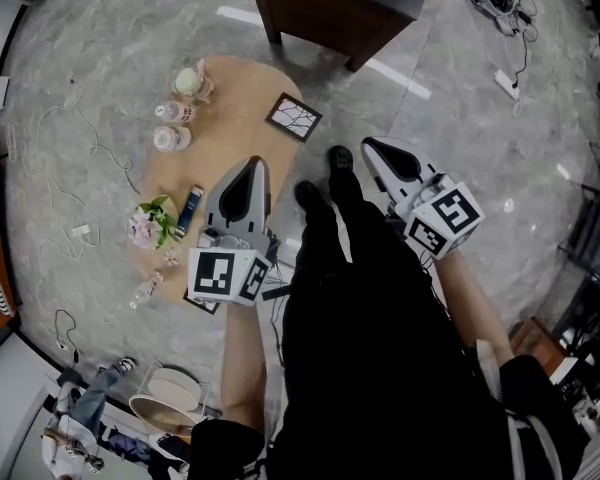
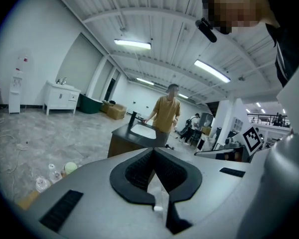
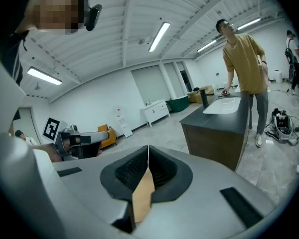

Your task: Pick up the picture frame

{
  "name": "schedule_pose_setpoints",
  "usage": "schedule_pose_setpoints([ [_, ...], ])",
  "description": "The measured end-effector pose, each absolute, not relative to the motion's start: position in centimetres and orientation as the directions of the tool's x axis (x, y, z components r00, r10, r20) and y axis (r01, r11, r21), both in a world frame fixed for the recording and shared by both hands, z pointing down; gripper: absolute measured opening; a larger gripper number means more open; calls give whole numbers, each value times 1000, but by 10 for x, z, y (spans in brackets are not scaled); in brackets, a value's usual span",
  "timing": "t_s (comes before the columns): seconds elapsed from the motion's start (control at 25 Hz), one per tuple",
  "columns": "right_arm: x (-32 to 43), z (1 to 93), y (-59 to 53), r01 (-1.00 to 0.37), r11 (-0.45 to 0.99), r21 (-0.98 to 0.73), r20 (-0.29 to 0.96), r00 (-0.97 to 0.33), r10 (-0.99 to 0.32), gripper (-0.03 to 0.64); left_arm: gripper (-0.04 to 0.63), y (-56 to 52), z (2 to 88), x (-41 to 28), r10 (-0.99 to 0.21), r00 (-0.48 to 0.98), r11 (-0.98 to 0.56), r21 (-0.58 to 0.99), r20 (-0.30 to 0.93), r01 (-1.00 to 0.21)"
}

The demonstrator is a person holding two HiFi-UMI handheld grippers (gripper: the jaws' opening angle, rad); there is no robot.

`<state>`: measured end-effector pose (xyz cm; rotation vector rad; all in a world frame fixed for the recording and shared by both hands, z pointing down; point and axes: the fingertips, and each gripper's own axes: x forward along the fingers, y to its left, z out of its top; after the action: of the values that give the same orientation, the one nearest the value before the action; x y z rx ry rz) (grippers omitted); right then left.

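The picture frame (image 1: pixel 294 117), dark-edged with a white branching pattern, lies flat near the far right edge of a low oval wooden table (image 1: pixel 235 133). My left gripper (image 1: pixel 255 165) hangs over the table's near part, its tip short of the frame, jaws together with nothing between them. My right gripper (image 1: pixel 369 146) is off the table to the right, over the floor, also shut and empty. The left gripper view shows its closed tips (image 2: pixel 153 150) pointing across the room. The right gripper's tips (image 3: pixel 148 148) do likewise. Neither gripper view shows the frame.
On the table stand bottles (image 1: pixel 172 126), a round pale jar (image 1: pixel 190 81), pink flowers (image 1: pixel 150 223) and a blue flat item (image 1: pixel 190 208). A dark sink counter (image 1: pixel 340 3) stands beyond, with a person in a yellow shirt (image 3: pixel 244 59) beside it. Cables (image 1: pixel 80 158) trail on the floor.
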<state>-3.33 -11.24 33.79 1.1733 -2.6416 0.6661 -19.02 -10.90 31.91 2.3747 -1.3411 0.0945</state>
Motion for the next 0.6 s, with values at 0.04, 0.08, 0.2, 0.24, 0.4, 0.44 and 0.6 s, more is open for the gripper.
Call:
schedule_pose_setpoints([
  [0.04,-33,348,-116,-735,590,-335,341,-678,-651,14,12,-111,324,-188,-805,532,-450,317,260,-835],
  [0.08,-32,358,-119,-731,591,-342,349,-682,-643,14,12,-113,330,-185,-804,531,-447,318,266,-836],
  [0.2,-30,385,-129,-720,582,-379,361,-693,-624,14,14,-119,344,-175,-795,534,-448,313,289,-837],
  [0.24,-28,394,-133,-717,576,-392,364,-696,-619,14,14,-120,348,-171,-793,533,-447,310,297,-839],
  [0.4,-20,435,-145,-707,560,-433,397,-707,-585,14,14,-121,362,-158,-789,519,-426,317,329,-848],
  [0.44,-19,446,-147,-704,555,-443,404,-710,-577,14,12,-121,366,-156,-787,516,-420,320,338,-849],
  [0.6,-21,485,-162,-693,545,-472,423,-720,-550,14,14,-123,387,-152,-782,500,-392,331,373,-858],
])
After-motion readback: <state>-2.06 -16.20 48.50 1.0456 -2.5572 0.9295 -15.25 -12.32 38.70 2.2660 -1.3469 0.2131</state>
